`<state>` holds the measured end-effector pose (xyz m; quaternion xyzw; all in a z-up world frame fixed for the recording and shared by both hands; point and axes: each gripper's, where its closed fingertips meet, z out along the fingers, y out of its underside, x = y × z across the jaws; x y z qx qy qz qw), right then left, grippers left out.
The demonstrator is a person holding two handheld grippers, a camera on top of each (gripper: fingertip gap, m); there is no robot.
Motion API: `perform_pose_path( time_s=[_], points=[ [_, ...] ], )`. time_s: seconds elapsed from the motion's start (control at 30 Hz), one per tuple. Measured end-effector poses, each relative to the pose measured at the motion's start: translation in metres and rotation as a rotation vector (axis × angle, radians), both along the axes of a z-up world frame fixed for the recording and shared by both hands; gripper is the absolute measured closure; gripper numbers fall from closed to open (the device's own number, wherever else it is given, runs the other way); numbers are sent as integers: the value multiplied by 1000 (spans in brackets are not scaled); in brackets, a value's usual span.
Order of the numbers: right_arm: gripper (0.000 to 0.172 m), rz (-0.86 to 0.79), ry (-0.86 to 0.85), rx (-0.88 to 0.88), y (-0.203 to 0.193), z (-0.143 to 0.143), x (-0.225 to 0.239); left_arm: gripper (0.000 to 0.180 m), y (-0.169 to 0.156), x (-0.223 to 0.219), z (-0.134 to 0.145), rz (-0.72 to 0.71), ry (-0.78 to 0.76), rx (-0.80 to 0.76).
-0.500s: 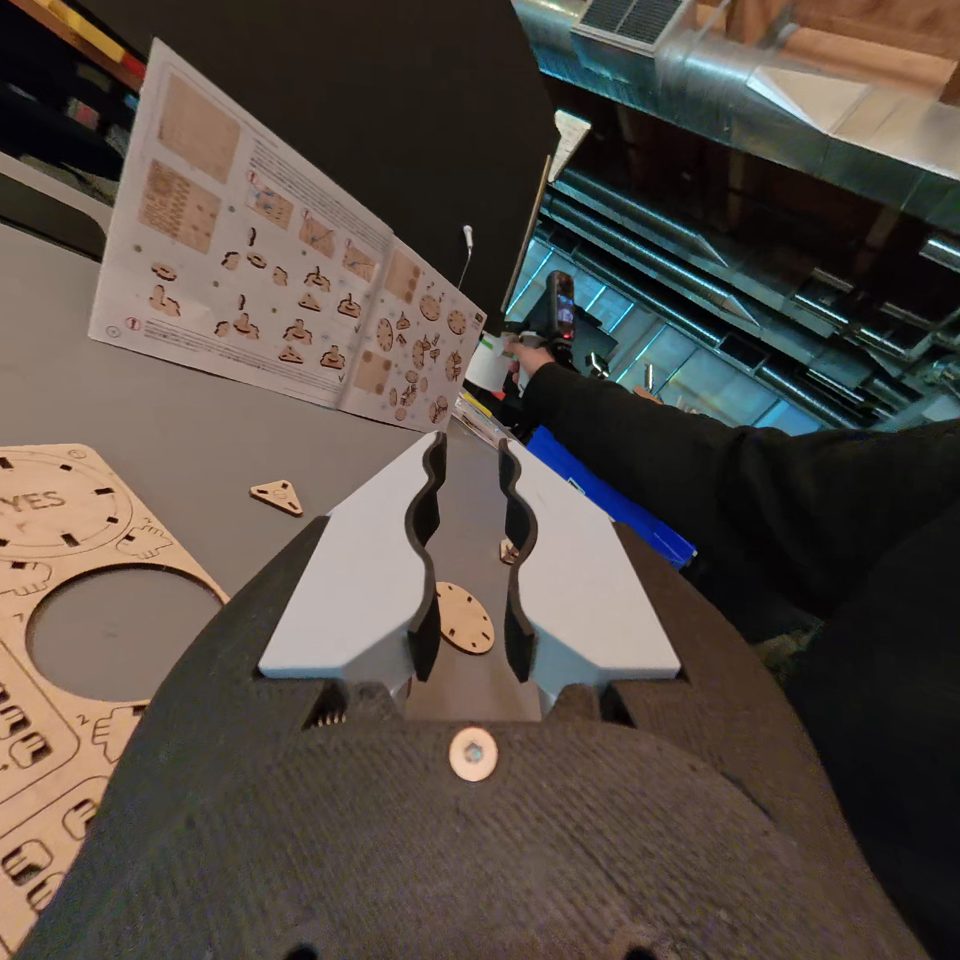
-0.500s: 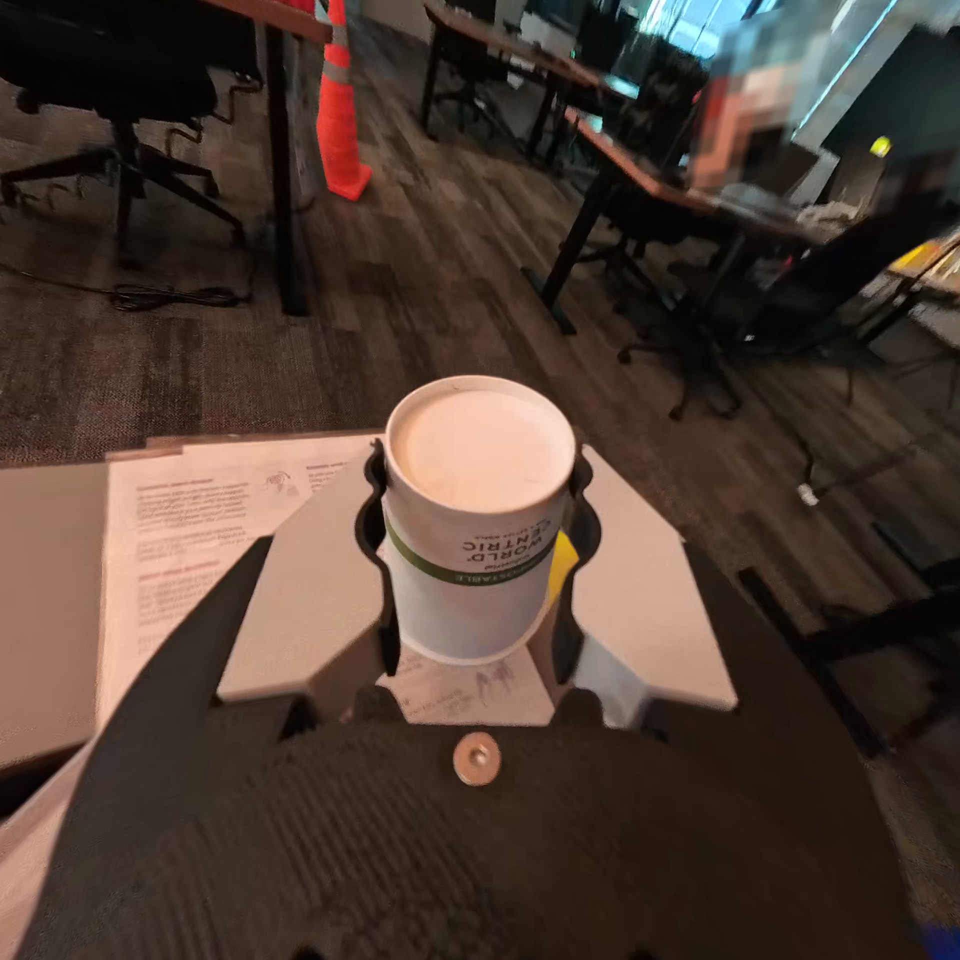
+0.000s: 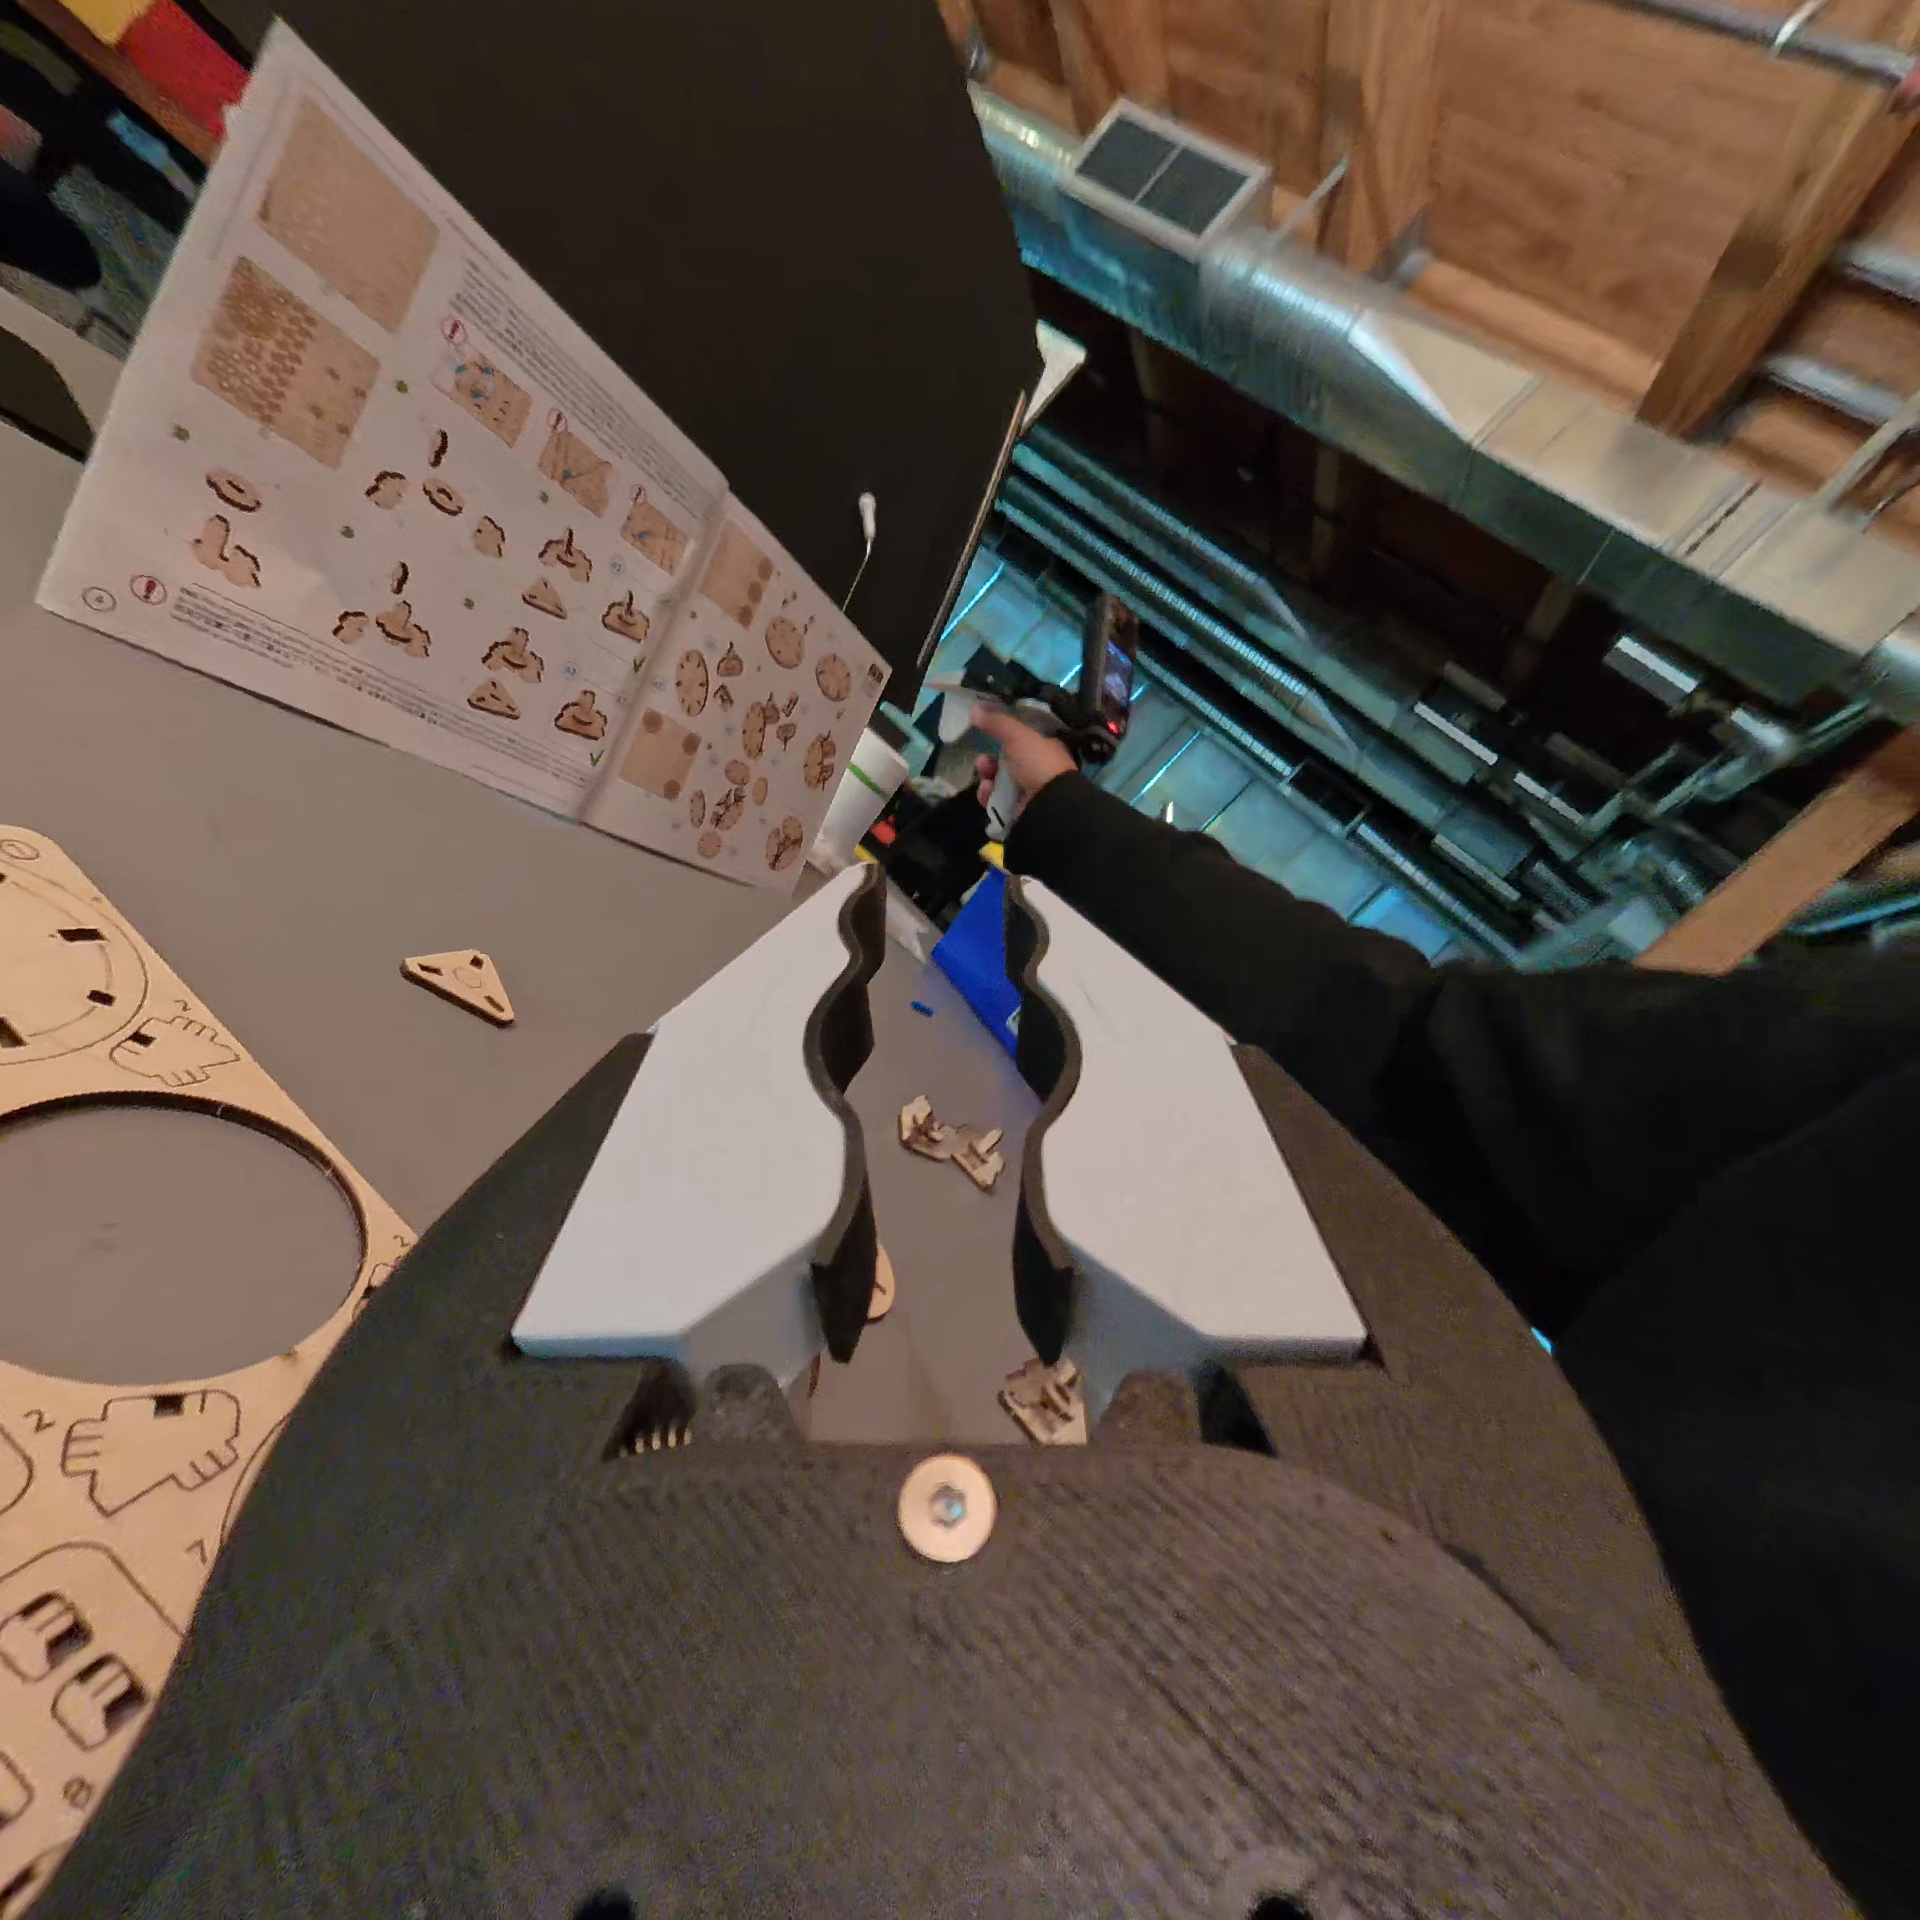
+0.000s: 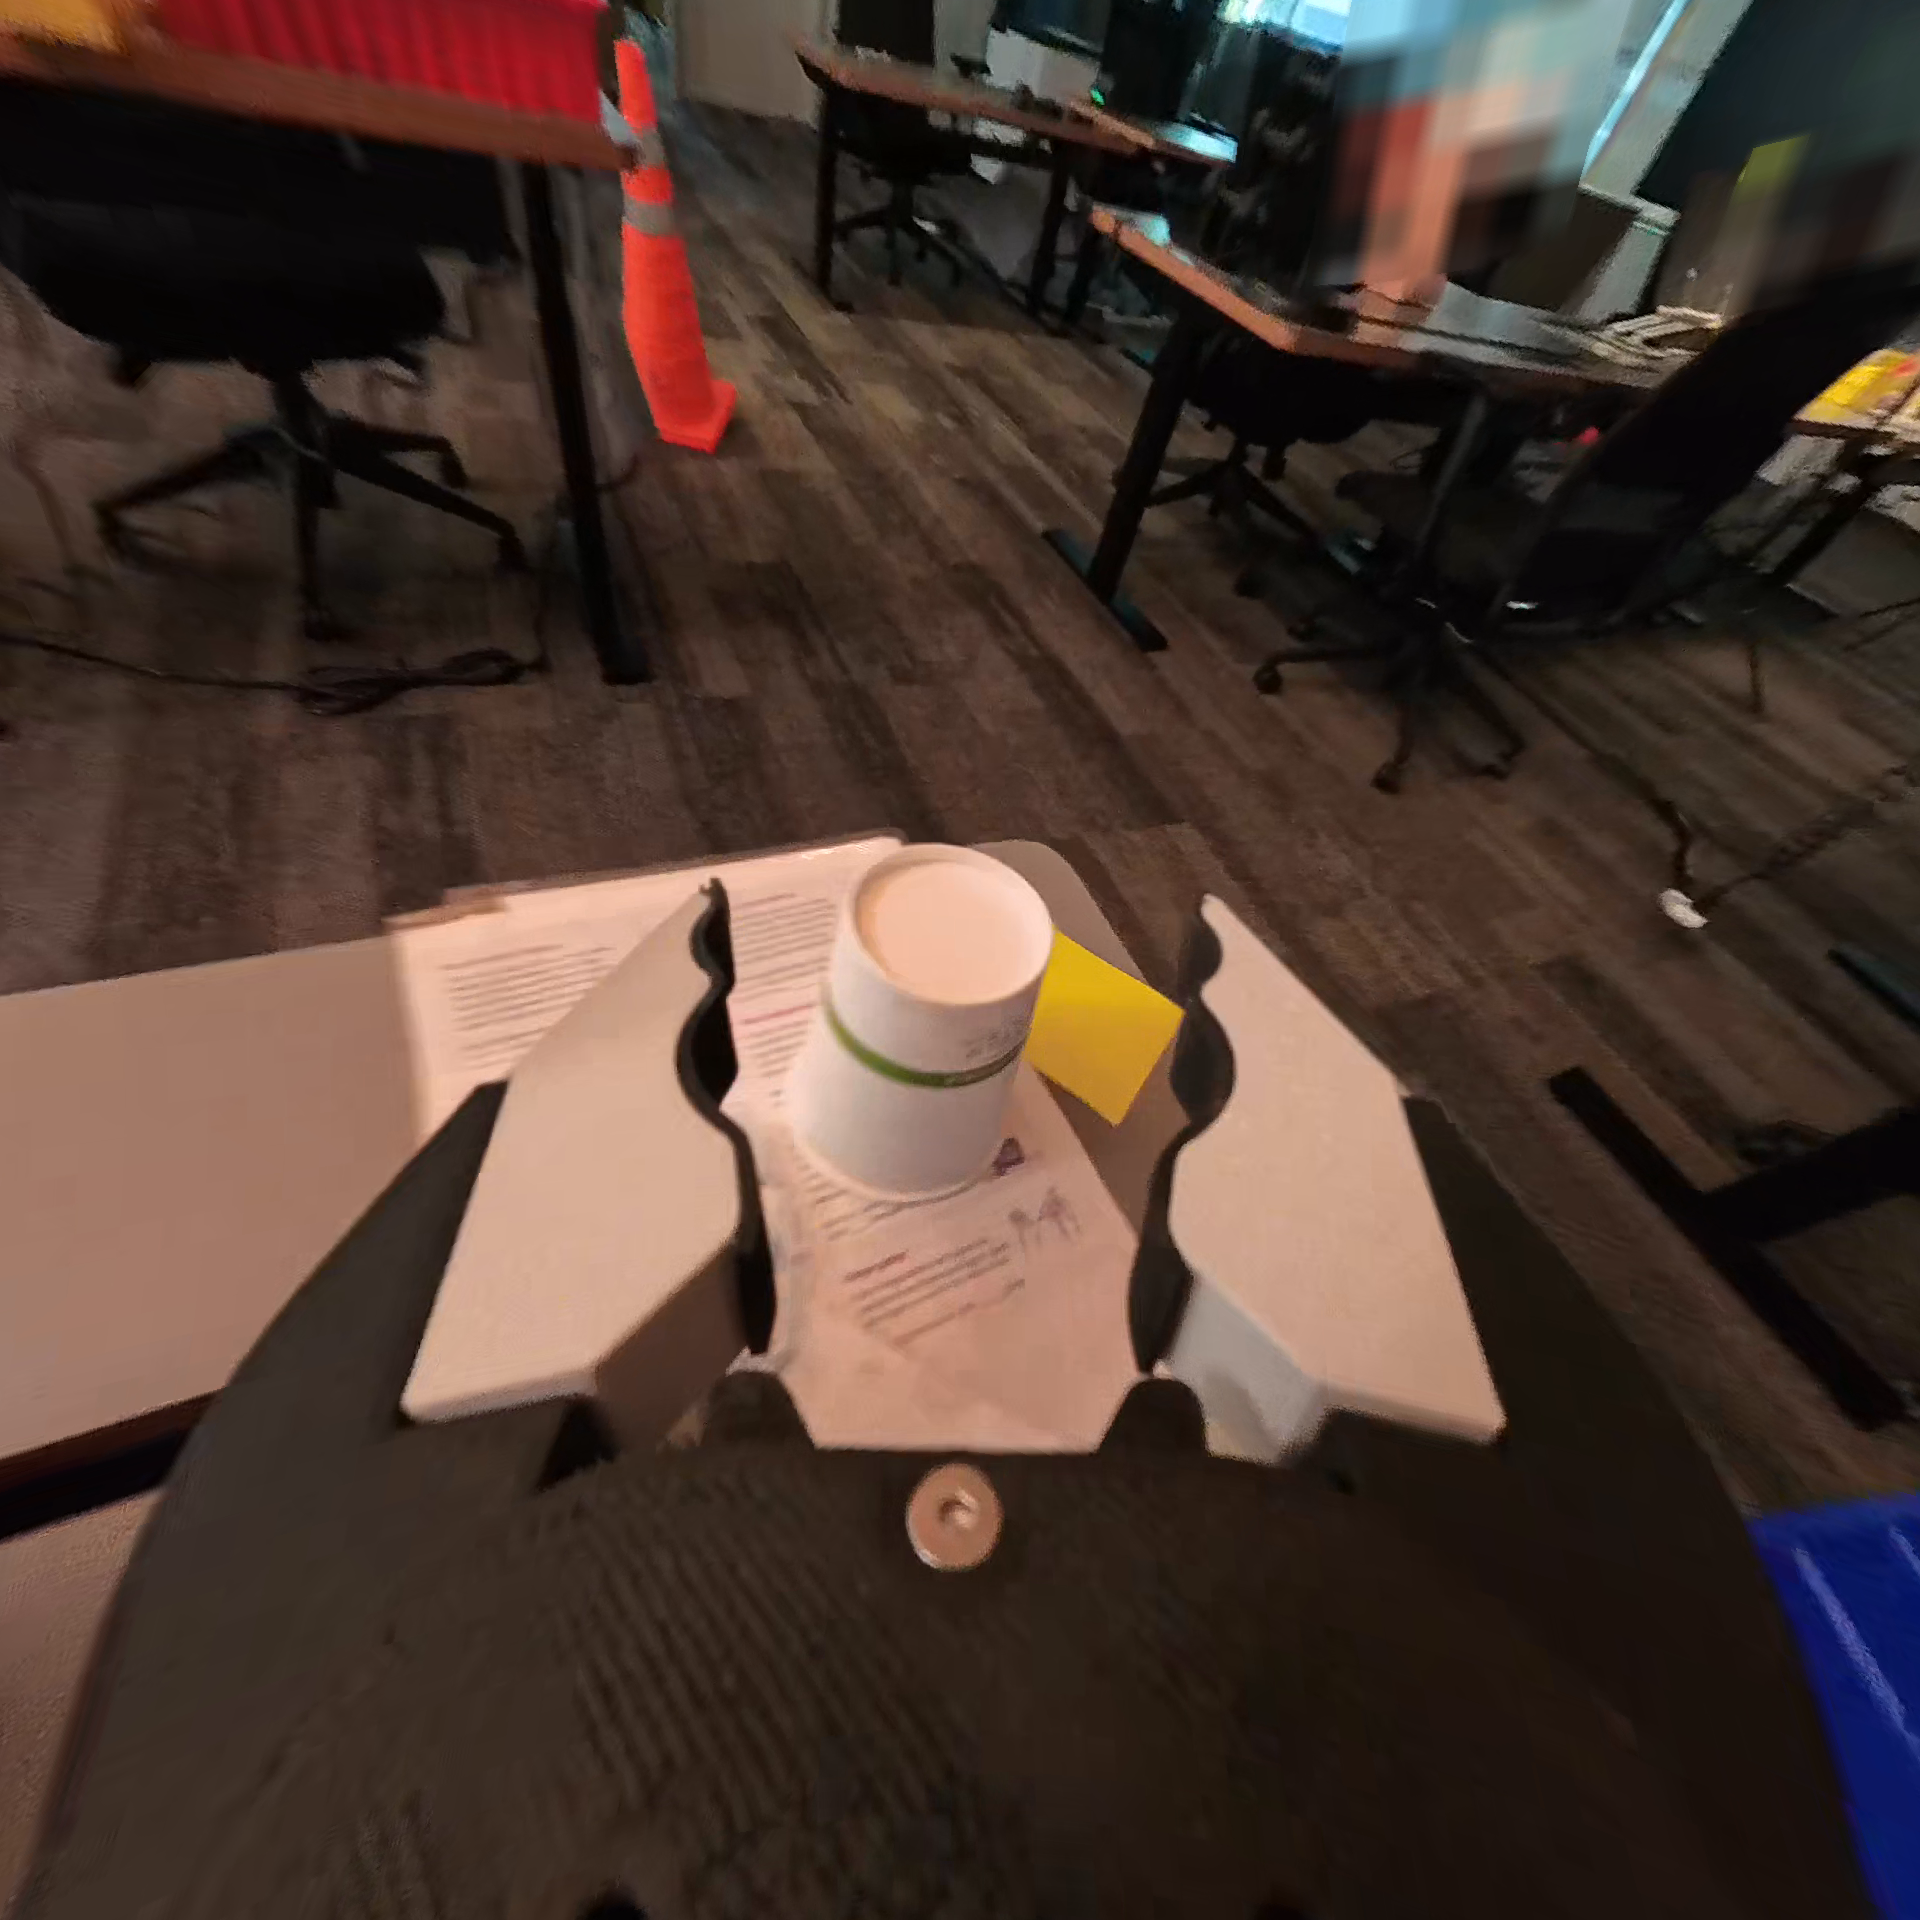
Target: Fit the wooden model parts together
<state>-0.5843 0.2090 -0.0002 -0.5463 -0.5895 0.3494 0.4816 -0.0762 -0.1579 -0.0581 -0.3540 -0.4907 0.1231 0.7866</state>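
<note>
Hovering low over the grey surface [image 3: 312, 883], the left hand-held gripper [image 3: 940, 914] has its fingers slightly parted and grasps nothing; small laser-cut plywood pieces [image 3: 951, 1138] lie on the surface between them. A tan plywood sheet with a round cut-out [image 3: 125, 1195] and a triangular plywood piece [image 3: 462, 982] lie to the left, and an illustrated instruction leaflet [image 3: 416, 520] leans against a black panel. The right hand-held gripper [image 4: 956, 935] is spread wide and released: an upturned white paper cup with a green band [image 4: 925, 1029] stands between its fingers, untouched, on printed papers [image 4: 914, 1268] beside a yellow note [image 4: 1101, 1039].
</note>
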Motion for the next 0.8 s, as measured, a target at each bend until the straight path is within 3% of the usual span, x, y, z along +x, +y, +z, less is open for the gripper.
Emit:
perform_pose_path(
  time_s=[0.13, 0.27, 0.4, 0.57, 0.73, 0.8],
  points=[
    [81, 217, -1, -165, -62, 43, 94, 162, -9, 13, 7, 32, 50, 43],
    [79, 534, -109, -167, -140, 48, 219, 163, -9, 18, 10, 10, 74, 86],
    [103, 874, -278, 41, -202, 7, 361, 162, -3, 17, 9, -55, 69, 141],
    [101, 1183, -422, 321, -239, -53, 495, 163, 4, 15, 12, -108, 77, 182],
    [107, 1381, -519, 707, -233, -110, 548, 162, 9, 11, 11, -124, 61, 157],
    [110, 1406, -526, 754, -231, -121, 553, 162, 12, 10, 9, -134, 50, 140]
  ],
)
